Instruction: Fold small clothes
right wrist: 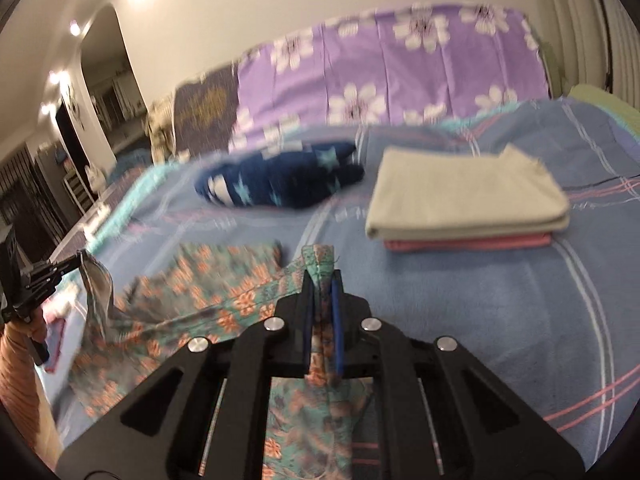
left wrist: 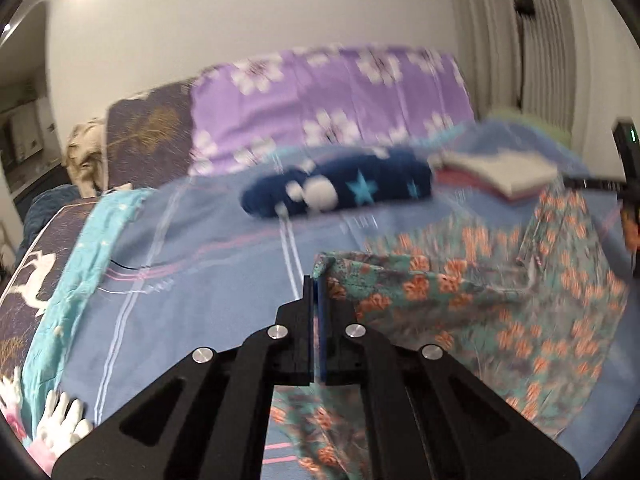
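A teal garment with orange flowers lies spread on the blue striped bed sheet. My left gripper is shut on one corner of it, lifted off the sheet. My right gripper is shut on another corner of the same garment, with cloth bunched between the jaws. The left gripper also shows in the right wrist view, holding its raised corner. The right gripper shows at the right edge of the left wrist view. Both views are motion-blurred.
A stack of folded clothes, beige on pink, lies on the sheet at the back right. A dark blue star-patterned item lies behind the garment. A purple flowered cover stands at the bed's head. A turquoise cloth lies along the left edge.
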A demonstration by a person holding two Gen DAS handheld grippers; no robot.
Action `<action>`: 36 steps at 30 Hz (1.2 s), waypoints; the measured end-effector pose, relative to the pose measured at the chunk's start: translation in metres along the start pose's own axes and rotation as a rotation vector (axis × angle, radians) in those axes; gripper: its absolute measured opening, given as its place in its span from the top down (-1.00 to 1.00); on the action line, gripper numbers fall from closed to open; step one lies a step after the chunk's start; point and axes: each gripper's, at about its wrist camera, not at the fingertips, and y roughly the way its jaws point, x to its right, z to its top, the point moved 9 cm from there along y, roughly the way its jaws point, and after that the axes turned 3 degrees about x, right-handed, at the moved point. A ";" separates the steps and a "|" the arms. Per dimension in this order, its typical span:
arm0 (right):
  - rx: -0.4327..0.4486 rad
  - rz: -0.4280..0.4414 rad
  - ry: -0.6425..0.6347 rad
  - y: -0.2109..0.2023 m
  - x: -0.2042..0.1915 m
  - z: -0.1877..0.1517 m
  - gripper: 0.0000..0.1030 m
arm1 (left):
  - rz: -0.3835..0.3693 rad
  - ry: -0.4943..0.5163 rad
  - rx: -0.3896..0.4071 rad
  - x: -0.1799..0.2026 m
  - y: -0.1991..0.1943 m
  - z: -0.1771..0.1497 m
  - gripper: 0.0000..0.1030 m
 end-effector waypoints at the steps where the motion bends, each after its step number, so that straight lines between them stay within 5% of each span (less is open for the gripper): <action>1: 0.022 0.011 0.021 -0.003 0.000 0.009 0.85 | 0.007 -0.014 0.011 -0.005 -0.003 0.005 0.98; 6: 0.006 0.019 0.109 0.028 0.008 0.026 0.85 | 0.094 -0.066 -0.012 -0.038 0.022 0.017 0.98; 12: -0.205 -0.049 0.165 0.121 0.035 -0.016 0.77 | 0.143 0.006 -0.264 -0.045 0.109 -0.040 0.98; 15: -0.255 -0.091 0.154 0.132 0.045 -0.037 0.64 | 0.162 0.040 -0.357 -0.043 0.133 -0.078 0.97; 17: -0.253 -0.085 0.158 0.125 0.048 -0.040 0.42 | 0.177 0.054 -0.337 -0.044 0.133 -0.085 0.92; 24: -0.211 -0.080 0.161 0.054 0.066 -0.045 0.35 | 0.183 0.006 -0.237 -0.040 0.093 -0.051 0.41; 28: -0.231 -0.082 0.129 0.020 0.067 -0.071 0.35 | 0.059 0.066 -0.163 0.022 0.063 -0.024 0.34; 31: -0.265 -0.095 0.116 0.008 0.071 -0.091 0.38 | -0.072 0.177 -0.127 0.097 0.044 -0.016 -0.05; 36: -0.288 -0.073 0.168 0.013 0.079 -0.098 0.72 | -0.316 0.288 -0.140 0.228 0.024 -0.021 -0.06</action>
